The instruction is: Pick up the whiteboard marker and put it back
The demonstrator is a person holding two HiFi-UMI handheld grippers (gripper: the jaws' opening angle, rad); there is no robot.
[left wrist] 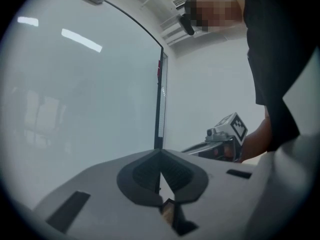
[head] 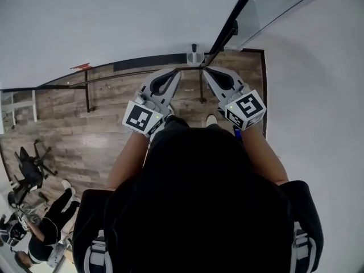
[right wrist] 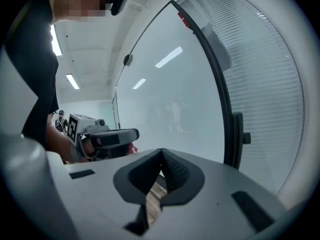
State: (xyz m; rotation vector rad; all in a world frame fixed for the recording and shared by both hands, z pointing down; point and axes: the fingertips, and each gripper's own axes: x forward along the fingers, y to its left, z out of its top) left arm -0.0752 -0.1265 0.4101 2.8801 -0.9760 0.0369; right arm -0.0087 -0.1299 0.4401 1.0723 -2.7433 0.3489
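The left claw (head: 175, 74) and the right claw (head: 208, 71) are both closed with nothing between them, side by side near the whiteboard (head: 114, 21).

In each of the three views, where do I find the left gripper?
Head view: the left gripper sits at centre, slightly left.
Left gripper view: its own jaws, bottom centre.
Right gripper view: middle left.
Shared landmark: the whiteboard's black edge bar.
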